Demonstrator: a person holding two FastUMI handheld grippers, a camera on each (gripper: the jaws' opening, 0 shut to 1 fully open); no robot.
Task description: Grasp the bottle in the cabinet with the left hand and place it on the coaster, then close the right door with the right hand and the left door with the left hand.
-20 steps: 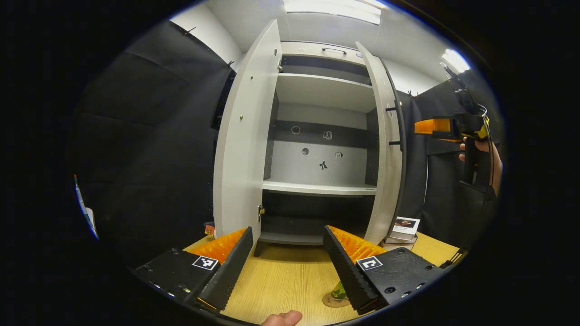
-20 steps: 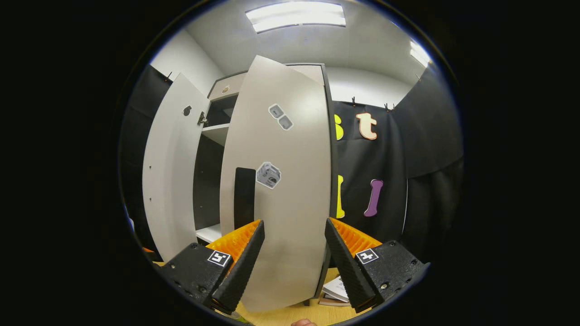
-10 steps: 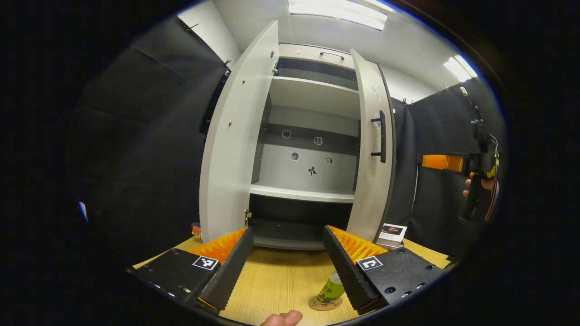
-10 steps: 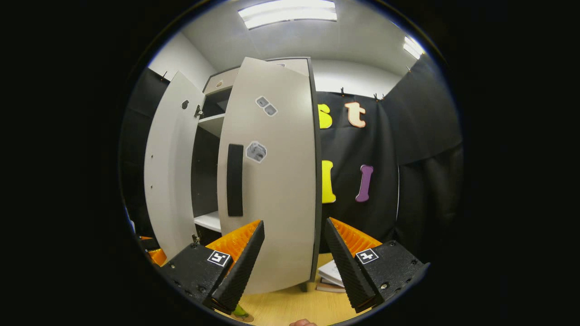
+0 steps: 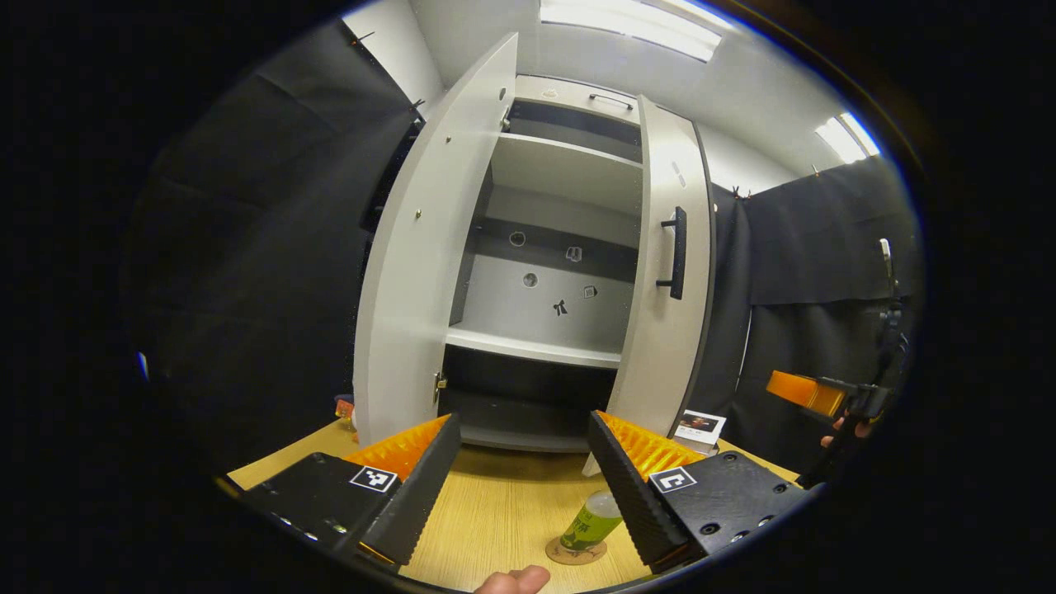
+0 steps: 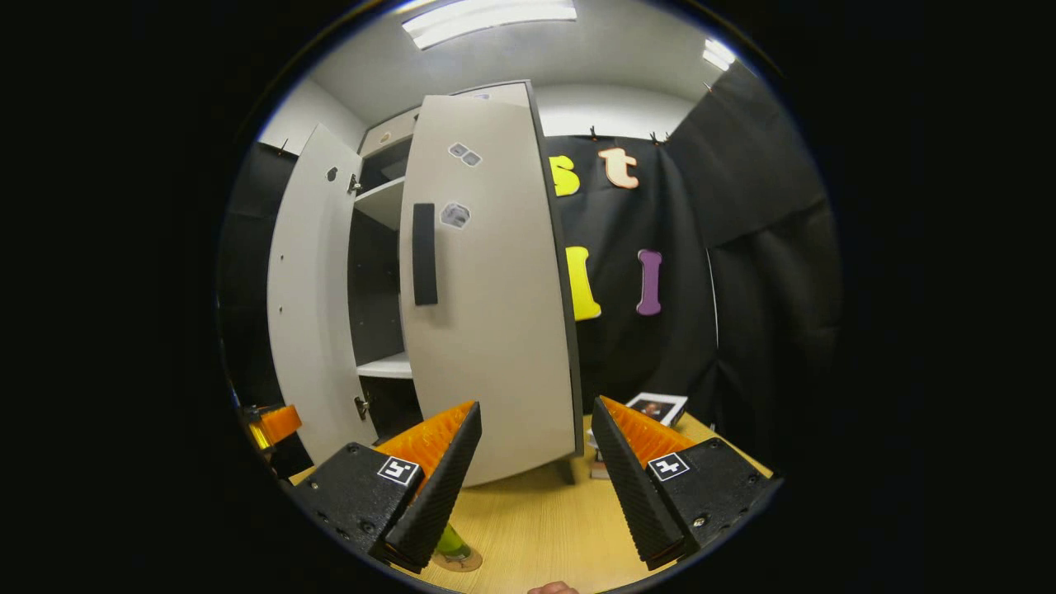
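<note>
Bottle (image 5: 591, 521) stands on coaster (image 5: 575, 551), wooden table (image 5: 503, 503); both hand-held grippers gape, holding nothing.

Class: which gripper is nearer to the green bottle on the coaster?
Left. The left gripper hovers open just above the bottle; the right gripper, also open, sits farther back, facing the right door.

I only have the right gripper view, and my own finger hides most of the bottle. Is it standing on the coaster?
Observer: Yes. In the left gripper view the green bottle stands upright on the coaster.
Operator: Is the left tool holding anything?
Observer: No. The left tool is open, with nothing between its fingers.
Operator: Where is my tool relative to the right door?
Observer: The right tool sits off to the side of the right door, apart from it.
</note>
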